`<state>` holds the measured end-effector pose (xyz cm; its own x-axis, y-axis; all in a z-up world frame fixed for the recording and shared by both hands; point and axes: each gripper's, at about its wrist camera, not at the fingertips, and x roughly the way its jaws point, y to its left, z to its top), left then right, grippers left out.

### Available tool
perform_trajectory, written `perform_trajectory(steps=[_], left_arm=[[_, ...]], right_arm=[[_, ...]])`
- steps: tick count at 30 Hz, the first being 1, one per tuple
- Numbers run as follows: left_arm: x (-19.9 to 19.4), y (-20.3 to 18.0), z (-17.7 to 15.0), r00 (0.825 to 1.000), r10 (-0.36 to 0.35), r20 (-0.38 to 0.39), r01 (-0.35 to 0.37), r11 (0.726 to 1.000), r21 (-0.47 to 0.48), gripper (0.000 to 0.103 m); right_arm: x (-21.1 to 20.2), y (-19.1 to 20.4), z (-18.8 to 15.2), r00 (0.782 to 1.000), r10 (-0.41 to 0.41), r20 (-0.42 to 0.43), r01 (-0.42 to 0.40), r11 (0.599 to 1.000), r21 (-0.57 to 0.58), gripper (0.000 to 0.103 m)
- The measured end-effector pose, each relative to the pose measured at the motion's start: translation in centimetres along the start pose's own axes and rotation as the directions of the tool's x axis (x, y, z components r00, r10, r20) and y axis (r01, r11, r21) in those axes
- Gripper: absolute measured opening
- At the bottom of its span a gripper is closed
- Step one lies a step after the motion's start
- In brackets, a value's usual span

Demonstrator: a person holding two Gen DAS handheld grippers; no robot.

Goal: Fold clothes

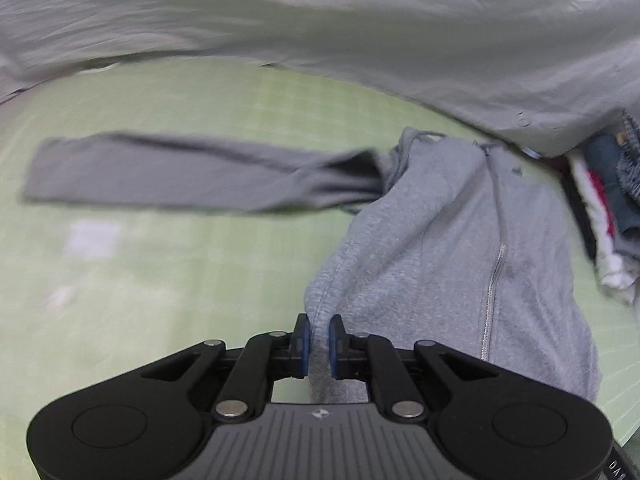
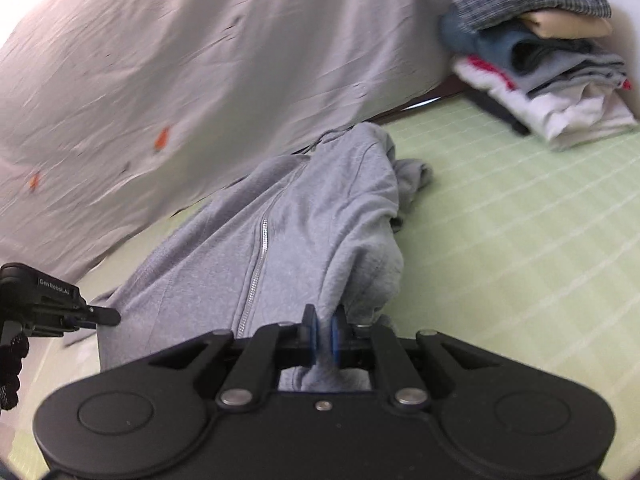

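Both claws (image 1: 319, 334) (image 2: 324, 330) pinch the grey hoodie's (image 1: 440, 248) hem.

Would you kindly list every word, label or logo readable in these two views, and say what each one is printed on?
"GenRobot.AI": white print on the left gripper, seen in the right wrist view.
"DAS": partial letters at the lower right edge of that gripper's body in the left wrist view, cut off.
Small white emblem on its grey ribbed plate: no letters.
Grey hoodie: no text visible.

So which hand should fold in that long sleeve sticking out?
Probably the left. The sleeve lies flat on the left gripper's side of the hoodie; the right gripper pinches the opposite hem corner.
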<state>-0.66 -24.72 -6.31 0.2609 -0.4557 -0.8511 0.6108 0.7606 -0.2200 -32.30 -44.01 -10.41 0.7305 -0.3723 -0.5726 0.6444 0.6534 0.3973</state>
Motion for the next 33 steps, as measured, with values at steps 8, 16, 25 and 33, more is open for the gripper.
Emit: perform_trajectory(steps=[8,16,25,33], left_arm=[[-2.1,6.0,-6.4,0.995,0.067,-0.073,-0.062,0.996,0.064,0.011],[-2.5,6.9,-8.0,0.994,0.067,-0.084,-0.059,0.993,0.099,0.014],[-0.7,7.3,-8.1,0.989,0.098,-0.109,-0.088,0.992,0.091,0.029],[-0.1,7.2,-8.3,0.986,0.148,-0.075,-0.146,0.989,0.020,0.044]], right_arm=[[-2.1,3.8,-7.1,1.000,-0.029,-0.006,0.029,0.998,0.048,0.007],[-2.4,5.1,-9.0,0.997,-0.077,-0.007,0.077,0.996,0.052,0.008],[-1.5,6.1,-7.7,0.988,-0.128,-0.081,0.125,0.991,-0.048,0.036],[0.9,2.7,-4.8,0.983,-0.094,-0.155,0.097,0.995,0.009,0.053]])
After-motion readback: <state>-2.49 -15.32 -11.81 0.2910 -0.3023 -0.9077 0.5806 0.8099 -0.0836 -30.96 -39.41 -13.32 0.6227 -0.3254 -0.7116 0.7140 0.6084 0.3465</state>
